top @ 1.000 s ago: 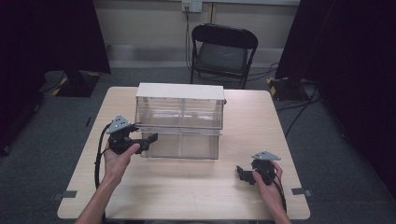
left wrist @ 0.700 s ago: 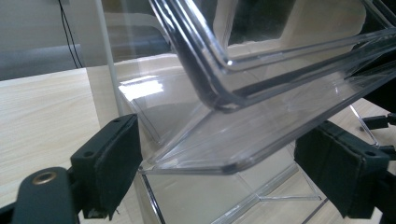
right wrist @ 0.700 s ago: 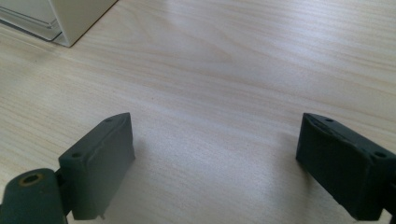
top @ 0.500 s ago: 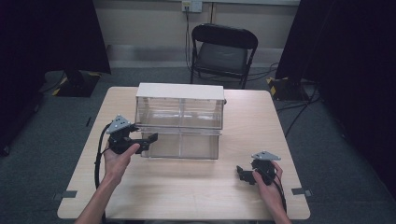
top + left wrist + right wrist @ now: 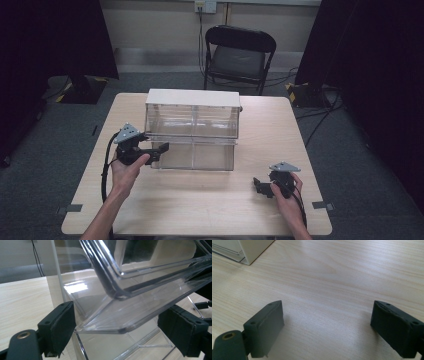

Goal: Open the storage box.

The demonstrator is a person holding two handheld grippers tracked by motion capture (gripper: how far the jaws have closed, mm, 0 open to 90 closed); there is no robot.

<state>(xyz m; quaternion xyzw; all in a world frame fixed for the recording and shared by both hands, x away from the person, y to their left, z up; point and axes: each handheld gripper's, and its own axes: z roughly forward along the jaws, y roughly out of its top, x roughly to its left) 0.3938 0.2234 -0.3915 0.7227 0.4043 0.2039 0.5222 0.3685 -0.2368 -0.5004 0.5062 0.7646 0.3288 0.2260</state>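
Left gripper (image 5: 161, 150), jaws half open and gripping nothing, sits right at the clear drawer box's (image 5: 192, 131) lower-left drawer lip (image 5: 107, 326), while the open right gripper (image 5: 258, 185) rests well off to the right.

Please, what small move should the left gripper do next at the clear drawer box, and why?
Probably close the left gripper on the protruding clear drawer lip. Its fingers stand apart on either side of that lip without pressing it, so nothing is gripped yet. The right gripper rests open on the table, away from the drawer box.
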